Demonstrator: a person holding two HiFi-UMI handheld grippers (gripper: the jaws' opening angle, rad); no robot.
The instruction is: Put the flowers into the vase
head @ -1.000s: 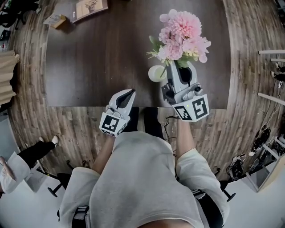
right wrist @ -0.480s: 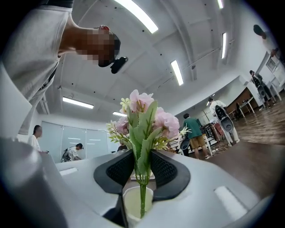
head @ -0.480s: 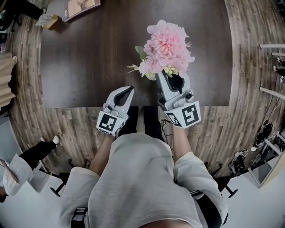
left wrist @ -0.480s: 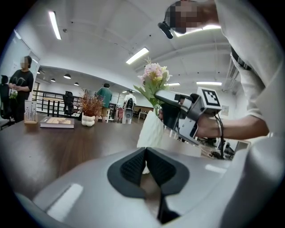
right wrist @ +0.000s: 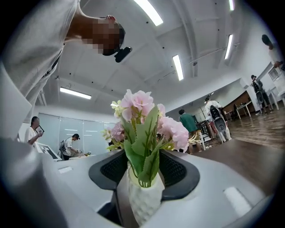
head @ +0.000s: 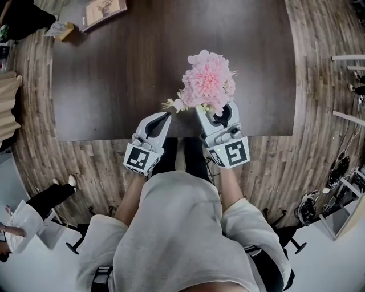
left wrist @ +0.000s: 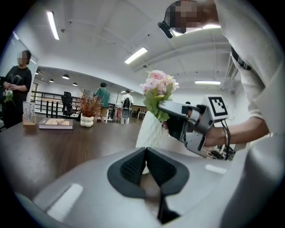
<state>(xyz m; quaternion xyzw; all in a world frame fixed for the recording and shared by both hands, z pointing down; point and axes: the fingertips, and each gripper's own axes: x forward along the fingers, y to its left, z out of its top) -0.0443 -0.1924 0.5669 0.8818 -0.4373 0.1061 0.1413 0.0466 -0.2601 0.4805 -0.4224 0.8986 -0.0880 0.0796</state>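
The pink flowers (head: 208, 82) stand upright near the table's front edge and hide the vase beneath them in the head view. In the right gripper view their green stems sit in the mouth of the white textured vase (right wrist: 142, 200), with the flowers (right wrist: 142, 116) above. My right gripper (head: 214, 111) is level behind them; its jaws are opening, with the stems and the vase's neck between them and the pads apart from both. My left gripper (head: 168, 117) hovers shut and empty to the left. From there I see the vase (left wrist: 149, 131) and the right gripper (left wrist: 171, 109) at the bouquet.
The dark wooden table (head: 114, 68) carries a book (head: 105, 8) and a small box (head: 60, 28) at the far left corner. A white pot with dried stalks (left wrist: 89, 118) stands at the table's far end. People stand in the room beyond.
My right gripper has come down and toward the table's front edge with the flowers, which now cover the vase that showed beside them. The left gripper has stayed put.
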